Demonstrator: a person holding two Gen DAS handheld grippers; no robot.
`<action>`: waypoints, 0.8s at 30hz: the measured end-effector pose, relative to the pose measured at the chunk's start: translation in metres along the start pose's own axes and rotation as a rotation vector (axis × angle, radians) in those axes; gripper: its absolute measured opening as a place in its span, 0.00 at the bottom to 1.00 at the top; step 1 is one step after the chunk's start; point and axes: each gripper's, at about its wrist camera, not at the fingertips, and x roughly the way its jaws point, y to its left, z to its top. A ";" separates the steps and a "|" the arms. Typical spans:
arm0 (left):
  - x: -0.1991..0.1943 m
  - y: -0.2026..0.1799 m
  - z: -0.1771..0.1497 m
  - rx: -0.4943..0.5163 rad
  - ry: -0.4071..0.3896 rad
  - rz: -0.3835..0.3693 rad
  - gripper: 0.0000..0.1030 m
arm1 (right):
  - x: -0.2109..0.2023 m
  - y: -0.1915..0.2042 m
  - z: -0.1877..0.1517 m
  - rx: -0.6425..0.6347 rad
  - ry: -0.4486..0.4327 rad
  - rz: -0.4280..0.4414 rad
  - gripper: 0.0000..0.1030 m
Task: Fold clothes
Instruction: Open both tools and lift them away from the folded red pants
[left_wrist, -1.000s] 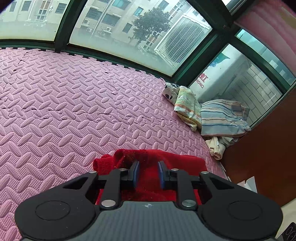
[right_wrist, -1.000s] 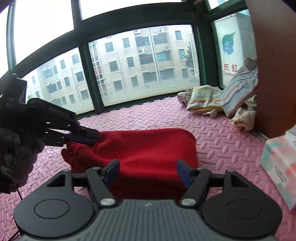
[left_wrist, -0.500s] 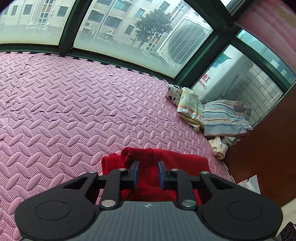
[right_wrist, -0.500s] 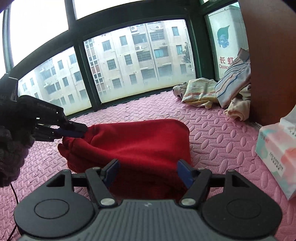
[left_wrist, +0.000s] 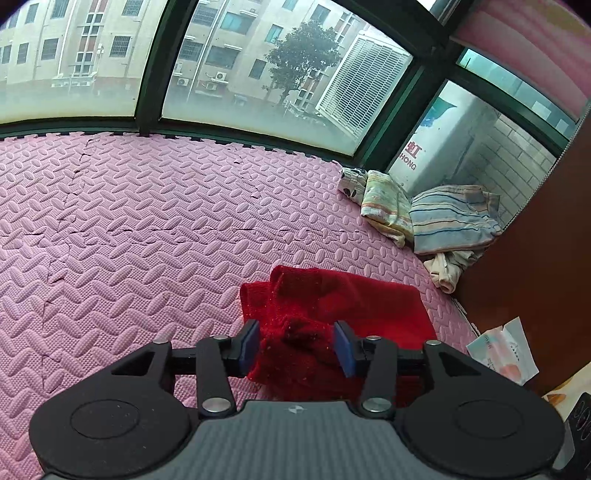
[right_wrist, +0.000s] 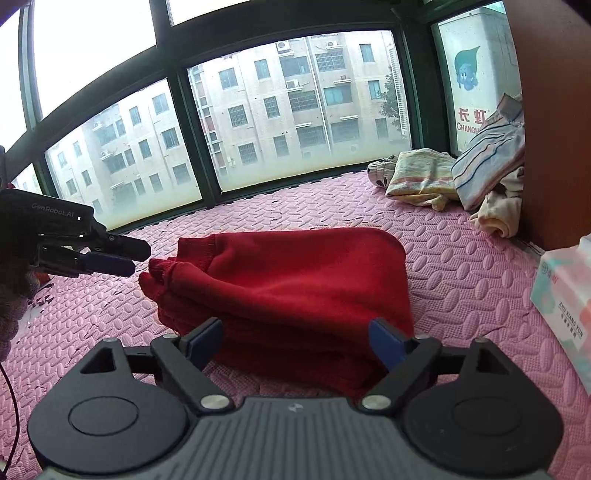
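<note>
Here we find the red garment (right_wrist: 291, 291) lying folded in layers on the pink foam mat (left_wrist: 129, 229), near the wooden cabinet side (right_wrist: 554, 122). In the left wrist view, the left gripper (left_wrist: 297, 347) has its jaws moderately spread, with a bunched edge of the red fabric between the blue pads (left_wrist: 249, 345) — the pads do not appear to clamp it. In the right wrist view, that same gripper sits at the garment's left edge, just beside the ribbed cuffs; we cannot tell whether it touches them.

The right gripper (right_wrist: 295, 343) has its jaws spread wide, positioned at the near edge of the garment and holding nothing.

Other items on the mat — all well apart from the red garment:
- a pale patterned cloth (right_wrist: 421, 179) and a striped cloth (left_wrist: 450, 218), piled in the far corner below the window (right_wrist: 295, 110);
- a cream cloth (right_wrist: 498, 214), against the cabinet side;
- a tissue pack (right_wrist: 565, 299), at the right of the right wrist view.
</note>
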 end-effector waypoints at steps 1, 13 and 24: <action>-0.004 -0.001 -0.004 0.008 -0.001 0.008 0.54 | -0.001 0.002 -0.001 -0.002 0.003 0.000 0.93; -0.042 0.000 -0.047 0.054 -0.006 0.071 0.91 | -0.015 0.023 -0.010 -0.012 0.014 -0.019 1.00; -0.068 0.007 -0.079 0.043 -0.036 0.075 1.00 | -0.025 0.043 -0.017 -0.007 0.005 -0.029 1.00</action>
